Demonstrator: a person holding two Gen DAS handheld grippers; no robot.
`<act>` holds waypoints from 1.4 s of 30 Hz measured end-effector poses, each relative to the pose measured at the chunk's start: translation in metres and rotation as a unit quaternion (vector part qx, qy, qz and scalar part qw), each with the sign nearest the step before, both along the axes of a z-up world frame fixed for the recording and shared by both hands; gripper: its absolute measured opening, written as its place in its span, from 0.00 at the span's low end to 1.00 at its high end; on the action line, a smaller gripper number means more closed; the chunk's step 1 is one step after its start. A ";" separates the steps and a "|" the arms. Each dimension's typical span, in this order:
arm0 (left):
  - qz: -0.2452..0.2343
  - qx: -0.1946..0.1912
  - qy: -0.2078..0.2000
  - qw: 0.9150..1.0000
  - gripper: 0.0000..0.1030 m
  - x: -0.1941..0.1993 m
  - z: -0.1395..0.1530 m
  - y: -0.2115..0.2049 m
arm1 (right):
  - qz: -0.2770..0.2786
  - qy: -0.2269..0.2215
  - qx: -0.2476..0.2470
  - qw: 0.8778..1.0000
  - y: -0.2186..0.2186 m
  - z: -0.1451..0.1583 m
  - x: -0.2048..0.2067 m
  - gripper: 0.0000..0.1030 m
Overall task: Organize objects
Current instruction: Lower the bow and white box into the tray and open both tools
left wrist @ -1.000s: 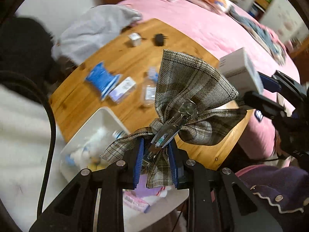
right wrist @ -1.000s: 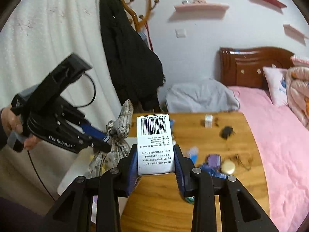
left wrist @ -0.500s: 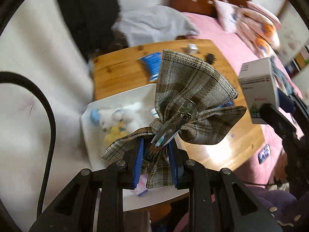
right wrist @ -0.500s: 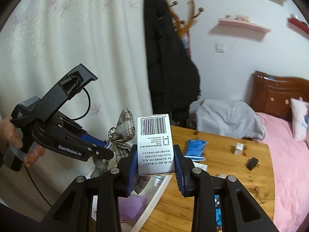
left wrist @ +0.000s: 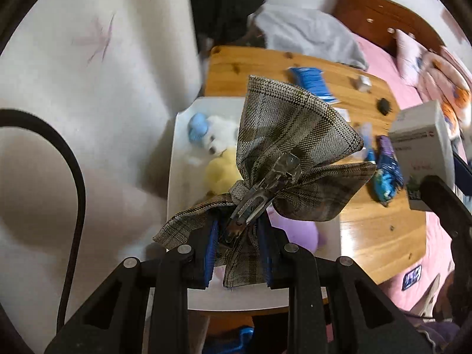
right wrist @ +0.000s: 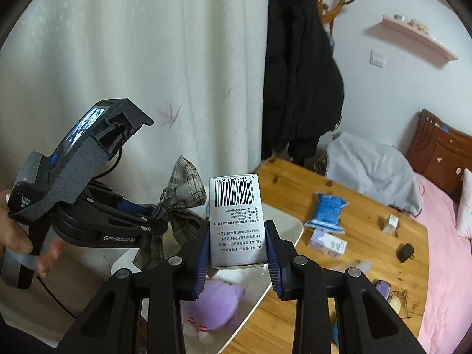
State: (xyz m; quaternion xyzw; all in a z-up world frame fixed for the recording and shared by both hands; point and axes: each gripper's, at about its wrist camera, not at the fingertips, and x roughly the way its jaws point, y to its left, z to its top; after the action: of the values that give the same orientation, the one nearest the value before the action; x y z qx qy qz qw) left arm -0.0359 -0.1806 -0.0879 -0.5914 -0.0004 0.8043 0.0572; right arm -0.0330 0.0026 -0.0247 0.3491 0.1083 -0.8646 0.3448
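The left gripper (left wrist: 238,239), marked "GenRobot.AI", hangs above the near end of the white tray (left wrist: 174,159), clamped on a plaid bow (left wrist: 290,135). The right gripper (right wrist: 238,255) pinches a barcoded box (right wrist: 236,221) upright beside it.

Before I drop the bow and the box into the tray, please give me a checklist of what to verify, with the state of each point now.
1. Left claw shut on the bow: ok.
2. Right claw shut on the box: ok.
3. Bow above the tray: ok, it hangs over the tray in the left wrist view.
4. Box above the tray: ok, the tray lies beneath it in the right wrist view.
5. Free space in the tray: not ok at the near end, the purple toy lies there; farther in, white and yellow toys.
6. The two claws apart: ok, a gap shows.
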 end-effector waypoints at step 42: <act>0.087 -0.071 -0.009 0.994 0.58 0.017 -0.032 0.003 | 0.058 -0.032 0.072 0.995 -0.026 -0.043 0.010 0.62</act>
State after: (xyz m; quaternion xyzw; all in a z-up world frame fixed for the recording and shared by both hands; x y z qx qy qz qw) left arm -0.0192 -0.1781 -0.1196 -0.5992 0.0051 0.7987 -0.0551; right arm -0.0232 -0.0229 -0.0674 0.3933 0.1797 -0.8214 0.3719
